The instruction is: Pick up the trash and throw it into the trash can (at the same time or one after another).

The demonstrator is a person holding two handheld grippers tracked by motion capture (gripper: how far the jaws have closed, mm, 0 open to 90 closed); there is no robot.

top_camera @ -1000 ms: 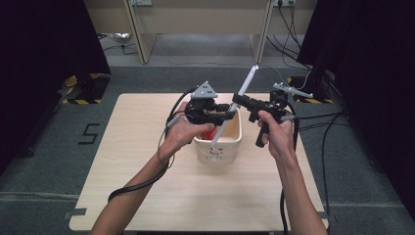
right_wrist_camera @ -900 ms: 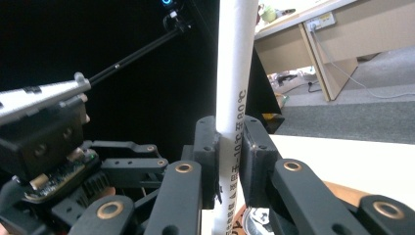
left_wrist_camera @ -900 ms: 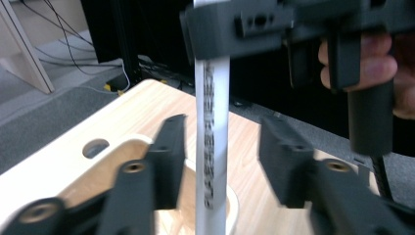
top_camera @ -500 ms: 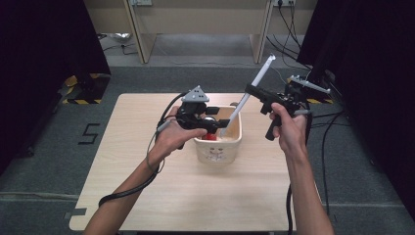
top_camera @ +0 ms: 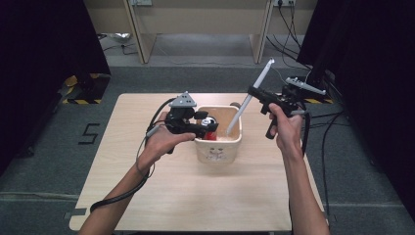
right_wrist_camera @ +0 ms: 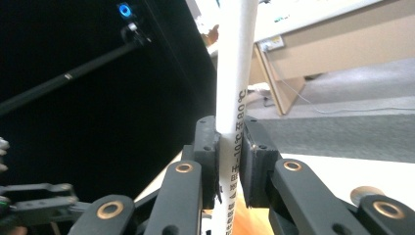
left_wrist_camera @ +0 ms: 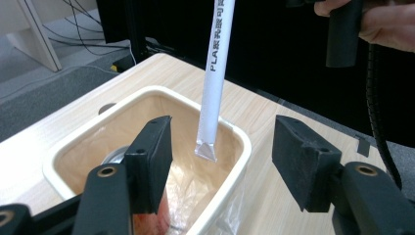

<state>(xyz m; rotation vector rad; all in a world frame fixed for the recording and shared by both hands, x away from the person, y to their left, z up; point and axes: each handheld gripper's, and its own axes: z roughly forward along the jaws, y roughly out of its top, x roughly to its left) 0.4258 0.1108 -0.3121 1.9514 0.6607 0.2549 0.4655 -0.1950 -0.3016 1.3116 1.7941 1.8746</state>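
The right gripper (right_wrist_camera: 227, 161) is clamped on a long white paper-wrapped straw (top_camera: 250, 94) with black print, tilted, its lower tip dipping into the cream bin (left_wrist_camera: 230, 128) just ahead of the left gripper (left_wrist_camera: 220, 147), whose jaws gape wide. Beyond them: pale wood table (top_camera: 147, 196), grey floor (top_camera: 54, 147), black curtains (top_camera: 44, 58).

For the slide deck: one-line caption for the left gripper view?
Open left gripper poised over the lined cream bin as a paper-wrapped straw hangs tip-down into it.
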